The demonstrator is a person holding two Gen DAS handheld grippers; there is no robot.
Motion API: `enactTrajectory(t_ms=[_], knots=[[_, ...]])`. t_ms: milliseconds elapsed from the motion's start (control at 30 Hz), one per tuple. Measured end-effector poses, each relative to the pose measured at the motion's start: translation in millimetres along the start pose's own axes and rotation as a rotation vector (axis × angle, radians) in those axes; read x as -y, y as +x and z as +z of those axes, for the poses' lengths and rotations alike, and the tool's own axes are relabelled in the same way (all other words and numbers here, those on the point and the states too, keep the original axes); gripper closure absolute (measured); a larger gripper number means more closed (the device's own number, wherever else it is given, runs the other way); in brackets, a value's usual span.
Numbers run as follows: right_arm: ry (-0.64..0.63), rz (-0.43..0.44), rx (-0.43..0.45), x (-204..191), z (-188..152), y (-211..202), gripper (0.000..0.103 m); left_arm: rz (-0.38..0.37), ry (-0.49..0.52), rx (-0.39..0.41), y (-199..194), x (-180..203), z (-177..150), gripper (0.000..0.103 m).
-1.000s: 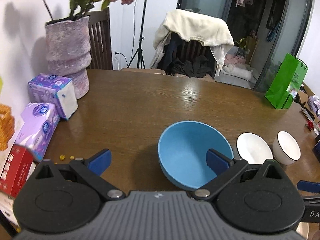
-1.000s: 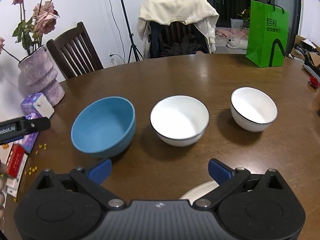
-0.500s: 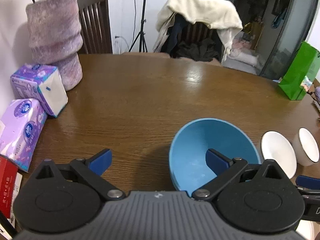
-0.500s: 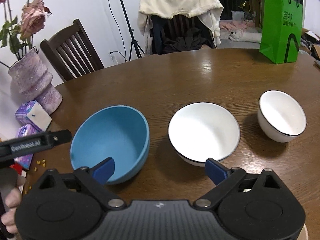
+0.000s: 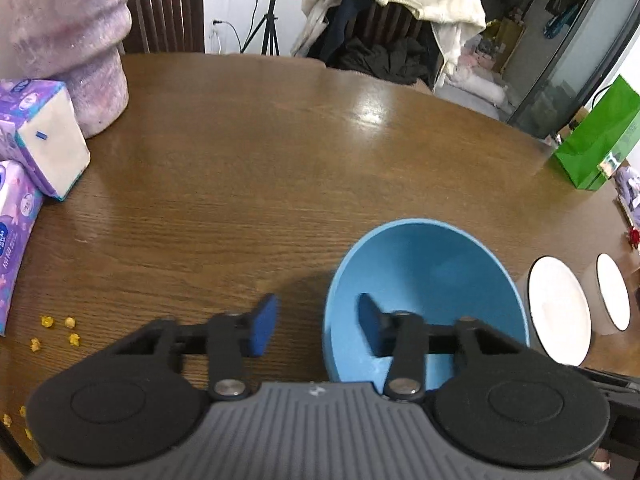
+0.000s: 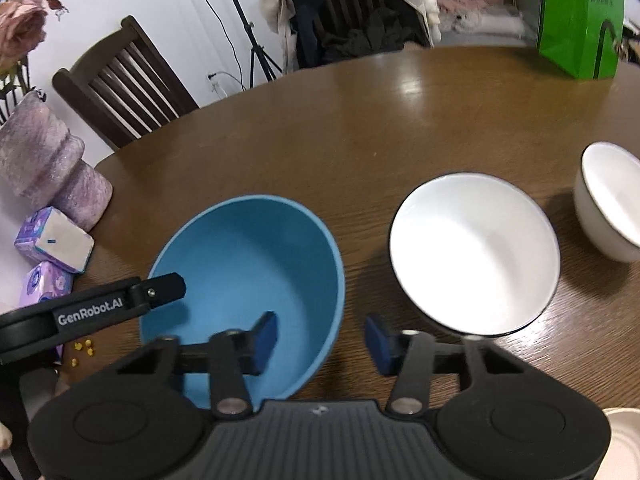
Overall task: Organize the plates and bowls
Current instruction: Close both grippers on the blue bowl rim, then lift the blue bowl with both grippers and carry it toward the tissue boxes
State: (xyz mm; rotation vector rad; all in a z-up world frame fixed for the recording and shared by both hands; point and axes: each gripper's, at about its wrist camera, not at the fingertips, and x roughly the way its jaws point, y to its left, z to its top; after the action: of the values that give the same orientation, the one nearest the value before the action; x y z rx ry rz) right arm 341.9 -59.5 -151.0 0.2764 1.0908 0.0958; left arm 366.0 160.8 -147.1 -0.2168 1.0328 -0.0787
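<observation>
A blue bowl [image 5: 424,280] [image 6: 244,272] stands on the brown table [image 5: 240,160]. My left gripper [image 5: 316,330] straddles the bowl's left rim with one pad inside and one outside. Its jaws are closing and do not touch the wall. My right gripper [image 6: 322,342] straddles the opposite rim the same way, jaws closing, pads clear of the wall. One of the left gripper's fingers [image 6: 160,286] shows over the bowl's far edge. Right of the blue bowl stand a medium white bowl [image 6: 474,256] [image 5: 558,312] and a small white bowl [image 6: 612,204] [image 5: 612,292].
A purple vase [image 5: 68,40] and tissue packs [image 5: 44,140] sit at the table's left, with yellow crumbs [image 5: 56,332] near them. A green bag [image 6: 580,20] stands at the far right. A white plate's edge [image 6: 624,448] shows bottom right. Chairs [image 6: 120,88] stand behind.
Both grippers came down and forward onto the blue bowl. Their jaws went from wide open to much narrower, each now with a rim between its pads.
</observation>
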Motion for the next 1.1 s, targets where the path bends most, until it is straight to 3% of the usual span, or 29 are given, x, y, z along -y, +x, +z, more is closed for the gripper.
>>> enactTrajectory(t_ms=[100, 233, 633, 1100], knots=[[0.012, -0.005, -0.018, -0.7, 0.4, 6.5, 0.079, -0.023, -0.008, -0.026, 4.4, -3.3, 1.8, 0.09], [0.024, -0.033, -0.037, -1.8, 0.8, 12.7, 0.091, -0.041, -0.011, -0.04, 7.8, -5.1, 3.3, 0.095], [0.049, -0.036, -0.031, 0.5, -6.8, 11.8, 0.093, -0.033, 0.012, -0.045, 4.6, -0.3, -2.0, 0.095], [0.023, -0.011, -0.007, -3.7, -22.3, -14.4, 0.092, -0.011, 0.01, -0.013, -37.3, 3.8, -21.1, 0.095]])
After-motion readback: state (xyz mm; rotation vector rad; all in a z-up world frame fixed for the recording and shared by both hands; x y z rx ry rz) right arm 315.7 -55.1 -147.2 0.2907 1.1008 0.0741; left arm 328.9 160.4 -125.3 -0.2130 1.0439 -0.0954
